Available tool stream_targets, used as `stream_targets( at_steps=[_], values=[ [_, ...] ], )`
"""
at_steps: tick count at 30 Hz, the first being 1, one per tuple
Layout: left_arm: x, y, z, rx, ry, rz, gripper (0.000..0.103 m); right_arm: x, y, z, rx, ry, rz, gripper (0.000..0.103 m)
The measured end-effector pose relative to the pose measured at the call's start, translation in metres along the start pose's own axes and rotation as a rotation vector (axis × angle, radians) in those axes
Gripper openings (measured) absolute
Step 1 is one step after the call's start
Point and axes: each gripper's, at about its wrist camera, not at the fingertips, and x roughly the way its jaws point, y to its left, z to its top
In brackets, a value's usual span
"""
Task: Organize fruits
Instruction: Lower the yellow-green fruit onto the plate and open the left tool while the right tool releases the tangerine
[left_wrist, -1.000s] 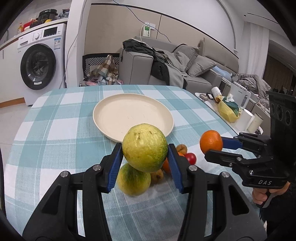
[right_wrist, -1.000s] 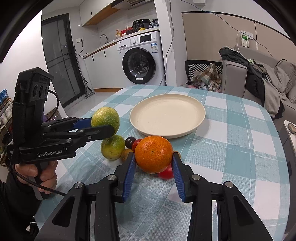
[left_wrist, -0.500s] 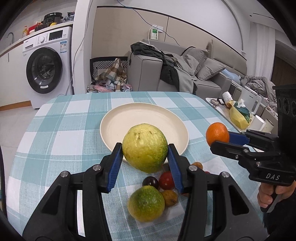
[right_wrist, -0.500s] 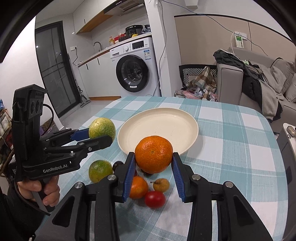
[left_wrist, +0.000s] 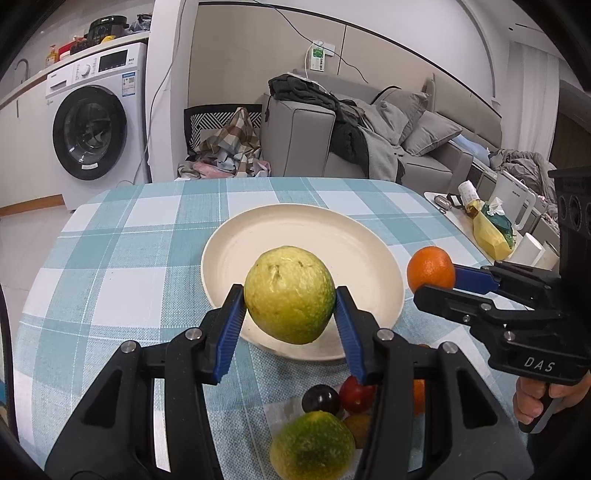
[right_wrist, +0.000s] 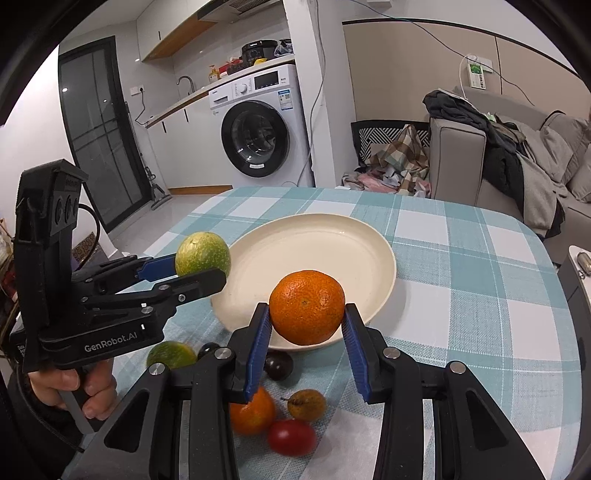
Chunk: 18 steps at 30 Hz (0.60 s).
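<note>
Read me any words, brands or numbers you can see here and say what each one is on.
"GenRobot.AI": side of the left claw body, seen from the right wrist.
"DAS": side of the right claw body, seen from the left wrist.
Washing machine panel and stickers: too small to read.
Wall unit with a green label: blurred.
Bottle label by the sofa: unreadable.

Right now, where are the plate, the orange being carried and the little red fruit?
plate (right_wrist: 325, 240): right wrist view, bare middle of its dish.
orange (right_wrist: 306, 306): right wrist view, centre of its peel.
red fruit (right_wrist: 291, 437): right wrist view, middle of its skin.
</note>
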Motion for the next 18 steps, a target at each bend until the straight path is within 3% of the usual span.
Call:
stream_targets(
  at_steps=[18],
  values=[
    [0.024, 0.008, -0.005, 0.006, 0.036, 0.016, 0.046, 0.04, -0.01, -0.002, -0.003, 0.081, -0.029, 0.04]
  ],
)
